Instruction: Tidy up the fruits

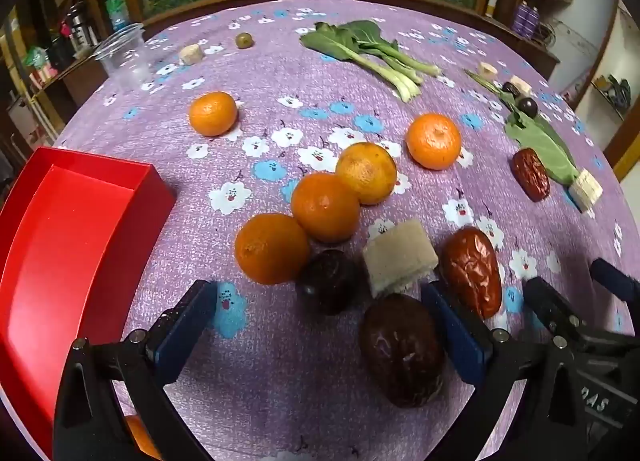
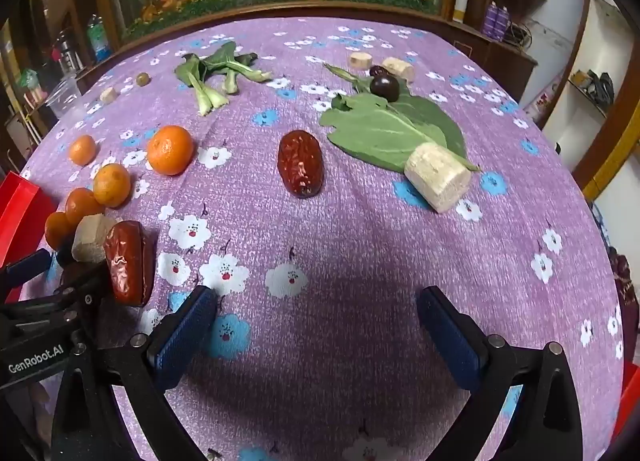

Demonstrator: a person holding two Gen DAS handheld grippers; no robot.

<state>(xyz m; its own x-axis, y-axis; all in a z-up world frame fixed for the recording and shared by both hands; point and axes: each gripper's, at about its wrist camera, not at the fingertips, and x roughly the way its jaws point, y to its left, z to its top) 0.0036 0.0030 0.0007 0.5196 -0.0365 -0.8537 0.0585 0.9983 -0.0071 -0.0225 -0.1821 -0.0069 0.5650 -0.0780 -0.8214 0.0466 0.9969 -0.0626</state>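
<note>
**Fruit all on the cloth, red tray bare where it shows**

Sorting looks barely begun, so nearly all of it is ahead of you. Your left gripper (image 1: 320, 325) stands wide with nothing pressed between its pads; a dark brown date (image 1: 402, 349) lies on the cloth between the jaws, close to the right pad, not gripped. Your right gripper (image 2: 318, 331) is equally wide over bare cloth, holding nothing.

The red tray (image 1: 72, 245) sits at the left edge, and the part of it in view holds nothing. Three mandarins in a touching row (image 1: 325, 207) lie just beyond your left gripper, with one more to the far left (image 1: 213, 113) and one to the right (image 1: 434, 141). A small dark plum (image 1: 330, 281), a pale cut block (image 1: 400, 257) and a glossy red date (image 1: 472, 271) crowd together near the left gripper. Ahead of the right gripper, well apart from it, lie another red date (image 2: 301, 163), a pale cut cylinder (image 2: 438, 177) resting on a broad green leaf (image 2: 384, 129), and a dark round fruit (image 2: 385, 87).

The table (image 2: 360, 261) wears a purple cloth printed with white and blue flowers. Bok choy (image 1: 372, 55) and a clear plastic cup (image 1: 122, 57) sit toward the far side. Behind it stands a wood-framed glass panel with flowers and greenery, with cluttered shelves at either side.
</note>
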